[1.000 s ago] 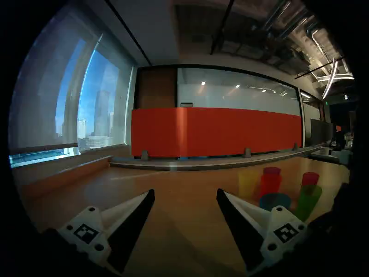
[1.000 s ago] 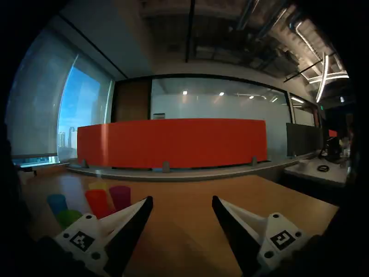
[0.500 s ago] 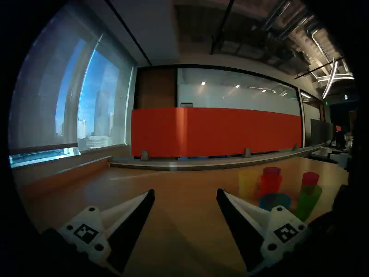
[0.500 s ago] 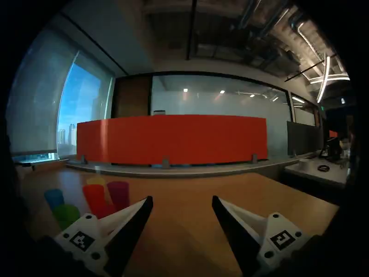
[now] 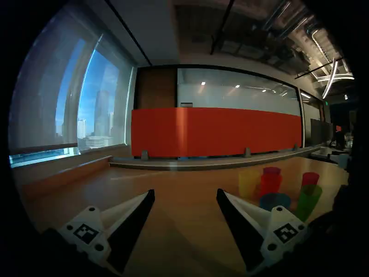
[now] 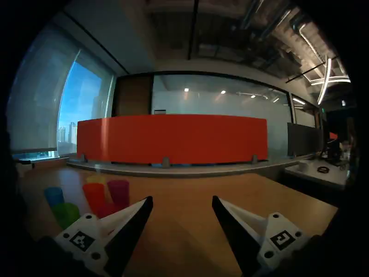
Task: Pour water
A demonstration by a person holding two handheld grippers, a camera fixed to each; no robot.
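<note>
My left hand-held gripper [image 5: 185, 191] and right hand-held gripper [image 6: 182, 198] were spread wide, empty. The cups [image 5: 270, 184] stood bunched on the counter [image 5: 184, 180], so reaching one could topple neighbours.

Your right tool [image 6: 182, 198] tips slightly downward. In the right gripper view, the orange partition [image 6: 171, 138] now sits a little higher than a second ago. So do the blue cup [image 6: 54, 195], green cup [image 6: 65, 214], orange cup [image 6: 95, 195] and purple cup [image 6: 119, 192]. Most of that shift happens in the first half second.
</note>
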